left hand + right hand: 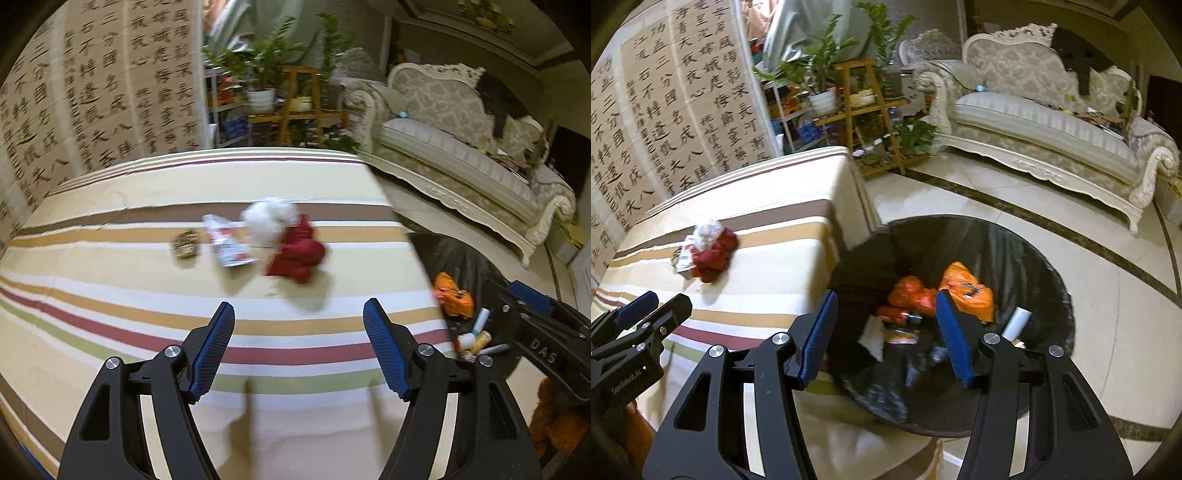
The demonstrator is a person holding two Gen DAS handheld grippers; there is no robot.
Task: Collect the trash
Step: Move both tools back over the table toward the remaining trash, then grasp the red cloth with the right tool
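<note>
Striped cloth covers the table (110,295), on which a red crumpled wrapper (297,254), white tissue wad (269,221) and foil packet (227,243) are grouped near its far right edge. Left gripper (299,350) and right gripper (886,332) are held open and empty, the right above the black-lined bin (1034,258).

Your left wrist view looks steeply down over the striped table (110,280) from close above, your right over the black bin (1015,251) beside it (both share table corner, bin and sofa (461,147)).
</note>
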